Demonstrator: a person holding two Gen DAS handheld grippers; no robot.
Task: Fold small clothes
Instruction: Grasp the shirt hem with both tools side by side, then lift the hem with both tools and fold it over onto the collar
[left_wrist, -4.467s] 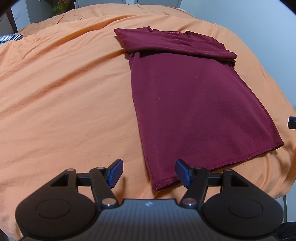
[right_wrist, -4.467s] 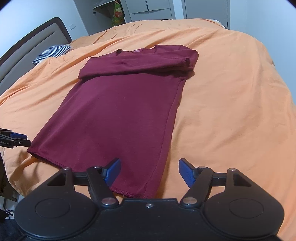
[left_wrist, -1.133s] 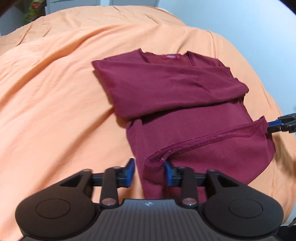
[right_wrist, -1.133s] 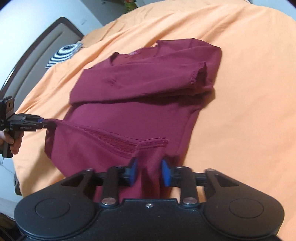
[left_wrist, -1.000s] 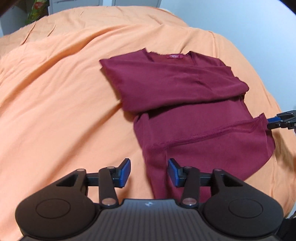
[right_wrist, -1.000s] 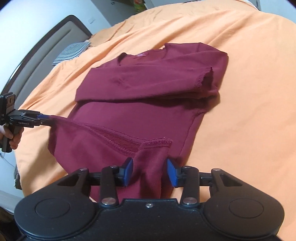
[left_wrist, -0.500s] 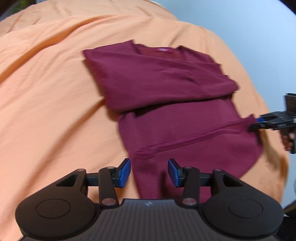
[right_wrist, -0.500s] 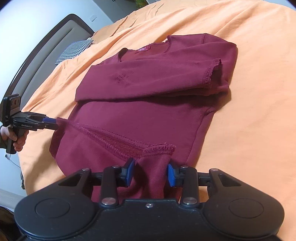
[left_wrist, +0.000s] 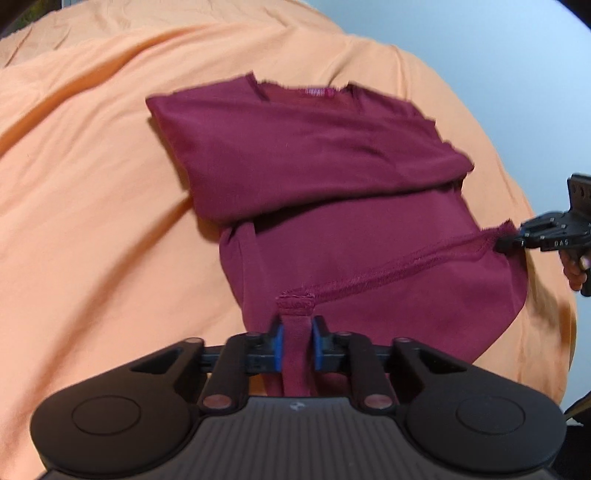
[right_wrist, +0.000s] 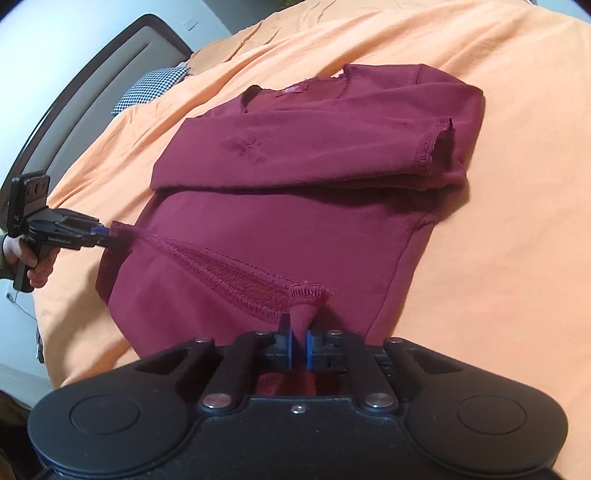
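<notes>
In the left wrist view, our left tool (left_wrist: 295, 341) sits at the lower middle of the frame, its blue pads pinched tight on one corner of the hem (left_wrist: 402, 264) of the maroon sweater (left_wrist: 314, 155). The sweater lies across the middle of the frame on the orange bedspread (left_wrist: 92, 184), neck at the top. Its sleeves are already folded across the chest, so that stage looks done. The hem runs taut toward the right edge, where our right tool (left_wrist: 508, 244) grips the other corner.

In the right wrist view, our right tool (right_wrist: 298, 349) at the lower middle is closed narrow on its hem corner, cloth bunched between the pads. The lifted hem (right_wrist: 221, 267) stretches to the left edge, where the left tool (right_wrist: 105, 232) clamps the far corner. A sleeve cuff (right_wrist: 436, 144) rests folded at the upper right of the sweater (right_wrist: 332, 155).

We judge the bottom-to-top fold as begun only: the hem is raised over the lower body and has yet to be carried up to the shoulders and laid down
</notes>
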